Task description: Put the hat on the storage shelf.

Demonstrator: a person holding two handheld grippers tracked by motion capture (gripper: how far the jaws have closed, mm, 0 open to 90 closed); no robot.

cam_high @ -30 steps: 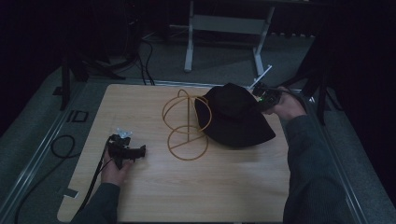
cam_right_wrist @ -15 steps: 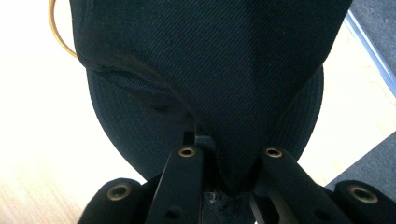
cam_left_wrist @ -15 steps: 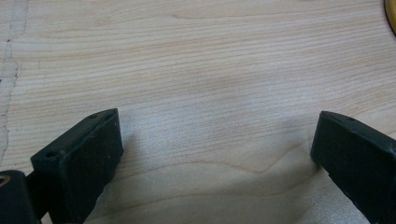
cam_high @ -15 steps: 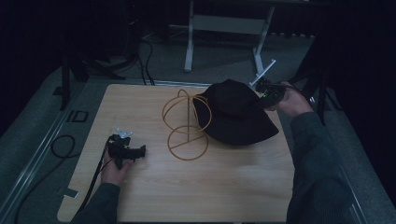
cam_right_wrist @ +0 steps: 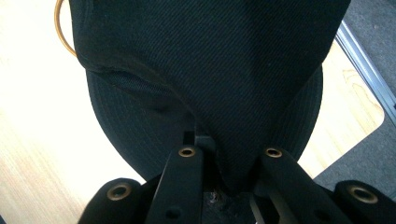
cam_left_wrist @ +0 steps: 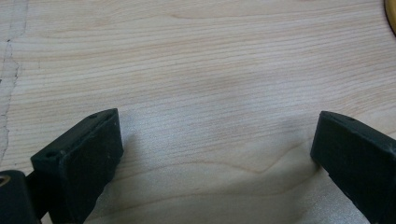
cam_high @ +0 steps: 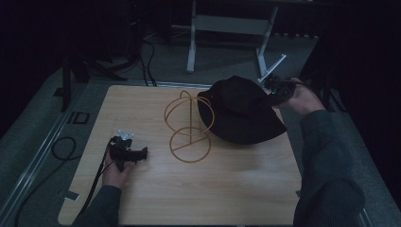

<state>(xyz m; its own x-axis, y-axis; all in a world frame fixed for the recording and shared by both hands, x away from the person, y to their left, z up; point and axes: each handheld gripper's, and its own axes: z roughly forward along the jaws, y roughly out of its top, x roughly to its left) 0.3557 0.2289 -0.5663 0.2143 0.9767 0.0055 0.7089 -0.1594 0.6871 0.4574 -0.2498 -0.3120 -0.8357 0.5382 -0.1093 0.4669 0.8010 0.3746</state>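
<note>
Right gripper point(cam_high: 276, 90): clenched on a fold of the hat point(cam_high: 241, 111).
Left gripper point(cam_high: 137, 154): jaws spread, nothing held.
Risk: stand point(cam_high: 188, 125) could be toppled if the hat snags it.

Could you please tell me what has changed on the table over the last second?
The right gripper, shut on the black hat, has lifted its far side, so the hat now stands higher and leans closer to the wire stand. The stand itself and the left gripper, open on the table, stayed put.
</note>
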